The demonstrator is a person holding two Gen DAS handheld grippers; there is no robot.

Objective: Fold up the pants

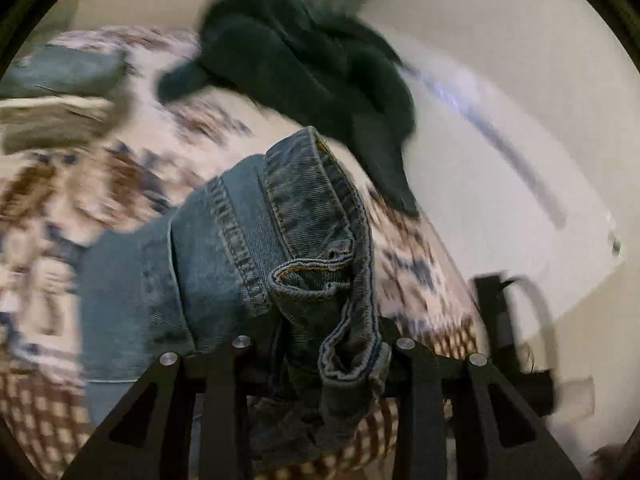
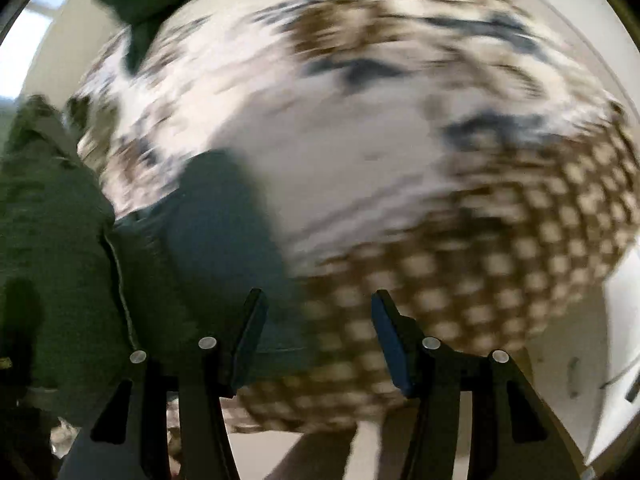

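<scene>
Jeans (image 1: 248, 248) hung bunched in the closed left claw (image 1: 320, 360) above the patterned bed (image 1: 120, 184); right claw (image 2: 318, 336) gaped empty beside them. Folding looked barely begun.

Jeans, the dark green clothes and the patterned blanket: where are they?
jeans (image 1: 248, 240), left wrist view, on the stitched seam.
dark green clothes (image 1: 296, 60), left wrist view, middle of the heap.
patterned blanket (image 2: 500, 248), right wrist view, on the checkered part.
</scene>
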